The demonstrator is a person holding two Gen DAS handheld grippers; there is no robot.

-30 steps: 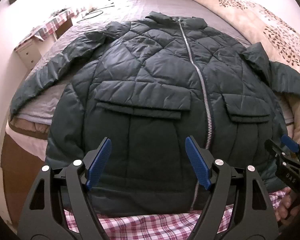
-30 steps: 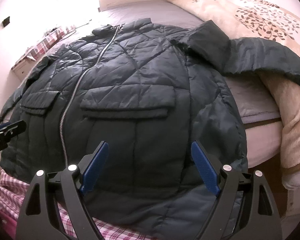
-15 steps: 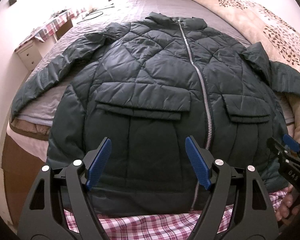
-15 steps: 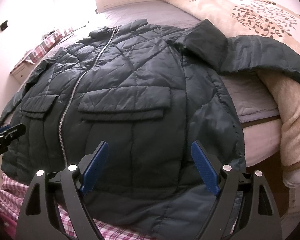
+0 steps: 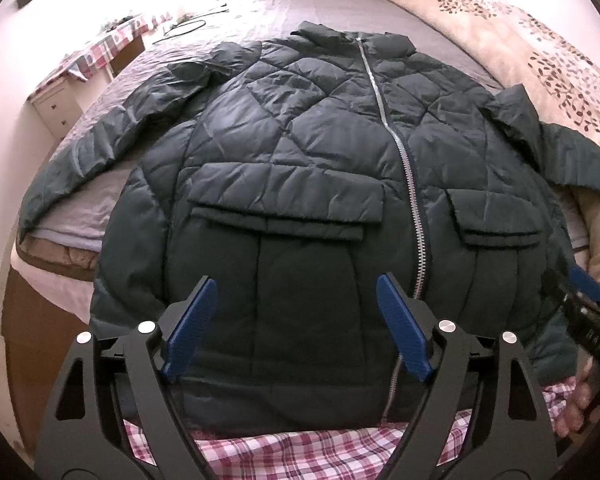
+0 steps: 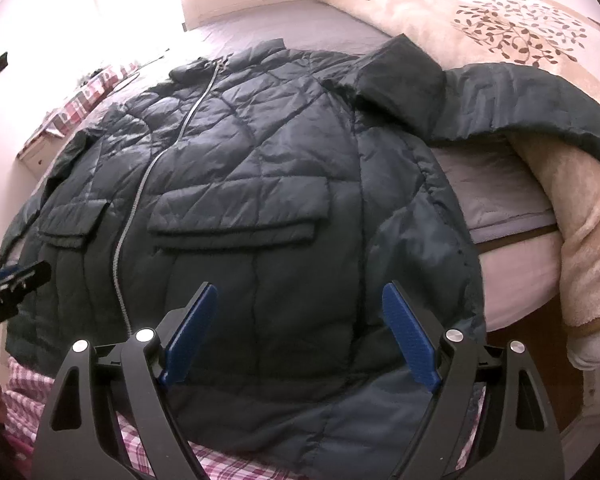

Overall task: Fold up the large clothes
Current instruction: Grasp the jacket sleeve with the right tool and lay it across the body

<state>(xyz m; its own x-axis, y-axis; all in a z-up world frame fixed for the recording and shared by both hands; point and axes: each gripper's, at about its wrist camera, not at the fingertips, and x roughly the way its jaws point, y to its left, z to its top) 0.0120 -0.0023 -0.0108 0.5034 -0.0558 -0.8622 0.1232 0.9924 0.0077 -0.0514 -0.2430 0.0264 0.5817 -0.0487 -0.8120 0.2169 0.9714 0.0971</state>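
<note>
**Jacket flat, claws wide above its hem**

While both claws hang spread wide and hold nothing, the left gripper [image 5: 294,326] sits over the jacket [image 5: 300,184] hem left of the zip [image 5: 412,200], the right gripper [image 6: 300,330] over the other front panel. The jacket lies zipped, face up, across the bed [image 5: 300,12], one sleeve on the blanket [image 6: 480,20]. Since a second ago the right view has tilted slightly; the jacket lies unchanged.
</note>
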